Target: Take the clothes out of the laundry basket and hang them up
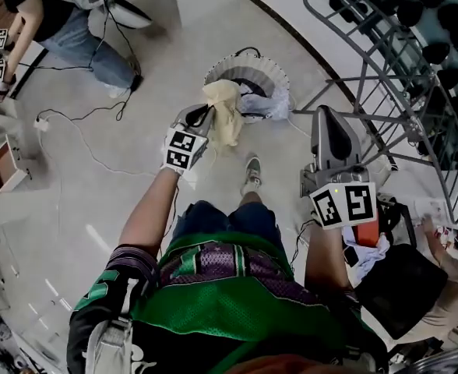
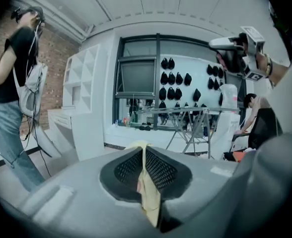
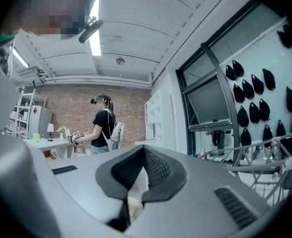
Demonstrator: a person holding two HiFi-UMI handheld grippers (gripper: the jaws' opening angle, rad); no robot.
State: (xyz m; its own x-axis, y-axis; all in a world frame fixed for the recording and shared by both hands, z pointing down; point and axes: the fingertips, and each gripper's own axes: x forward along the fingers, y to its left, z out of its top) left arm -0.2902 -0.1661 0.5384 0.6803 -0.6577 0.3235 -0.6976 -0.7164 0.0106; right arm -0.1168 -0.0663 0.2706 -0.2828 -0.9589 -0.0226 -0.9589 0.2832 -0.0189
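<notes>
- Big room with a pale floor (image 1: 81, 209); a brick wall shows in the back of my right gripper view.
- The basket (image 1: 248, 70) sits top centre of the head view. Some whitish clothes (image 1: 262, 104) are bunched at its lower right rim.
- My left gripper (image 1: 202, 118) is just below-left of the basket, clenched on a yellow cloth (image 1: 227, 114). The cloth hangs down from the jaws, up off the floor and overlapping the basket's lower left rim.
- In the left gripper view you can see the cloth squeezed right between the two black pads (image 2: 158, 168), with a strip trailing down toward the bottom of the frame.
- My right gripper (image 1: 326, 115) is at centre right of the head view, pointing up-frame, jaws pressed together with nothing between the pads.
- The rack (image 1: 385, 76) fills the upper right, just right of the basket and near the right gripper.
- Another person (image 1: 54, 14) is in the upper left corner, well apart from me.
</notes>
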